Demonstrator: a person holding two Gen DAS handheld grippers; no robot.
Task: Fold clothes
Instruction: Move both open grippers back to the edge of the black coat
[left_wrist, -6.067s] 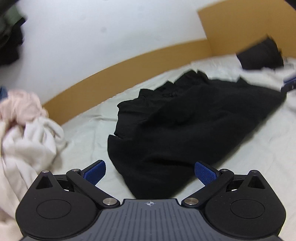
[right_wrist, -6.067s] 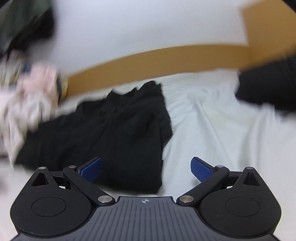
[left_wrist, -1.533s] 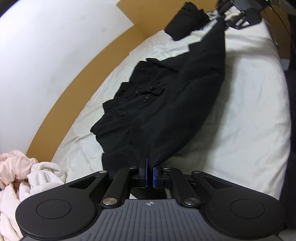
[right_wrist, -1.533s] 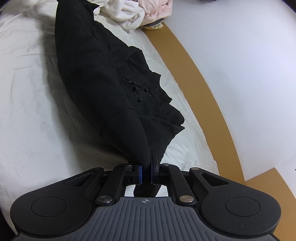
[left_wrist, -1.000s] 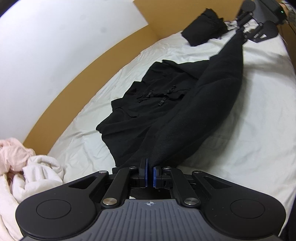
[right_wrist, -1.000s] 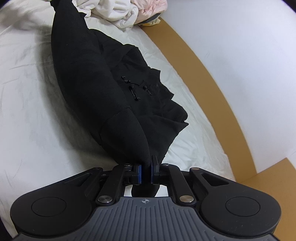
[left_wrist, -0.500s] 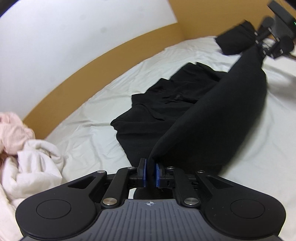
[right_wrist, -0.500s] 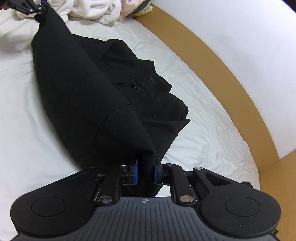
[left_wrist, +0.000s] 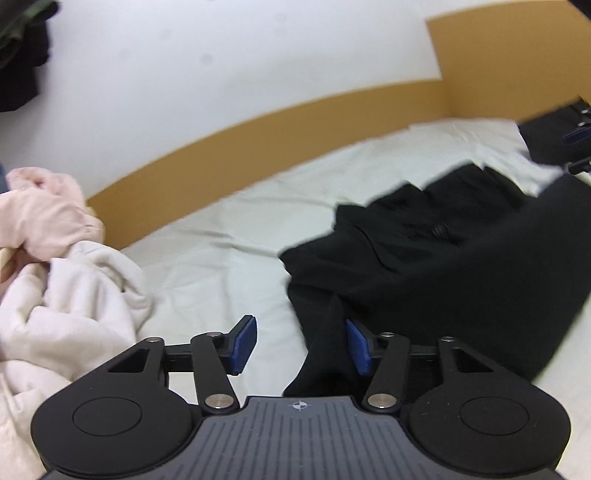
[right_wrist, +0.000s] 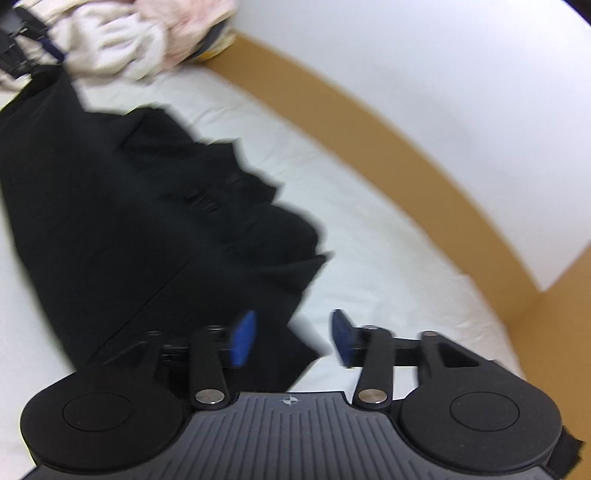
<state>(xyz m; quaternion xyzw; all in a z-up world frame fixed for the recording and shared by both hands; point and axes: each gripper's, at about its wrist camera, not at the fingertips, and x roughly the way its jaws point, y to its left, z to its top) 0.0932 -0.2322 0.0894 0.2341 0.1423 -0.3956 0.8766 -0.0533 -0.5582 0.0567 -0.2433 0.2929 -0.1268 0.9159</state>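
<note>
Bedsheet, pale and lightly creased, covers the mattress that fills the lower and middle of both wrist views. Beyond it a tan board runs along the far edge under a white wall, and turns a corner at the upper right of the left view. A heap of cream and pink laundry sits at the left edge of the left view and in the upper left of the right view, with dark clothing in the top left corner of the left view.

The left gripper has just been opening and its blue pads stand apart; an end of the black garment hangs between them, against the right pad and clear of the left one. The right gripper has likewise just been opening, pads apart, with a corner of the same garment between them, close by the left pad; blur hides whether it touches. From both grippers the garment spreads away across the sheet, lying loosely bunched. Another dark folded item rests at the far right of the left view.
</note>
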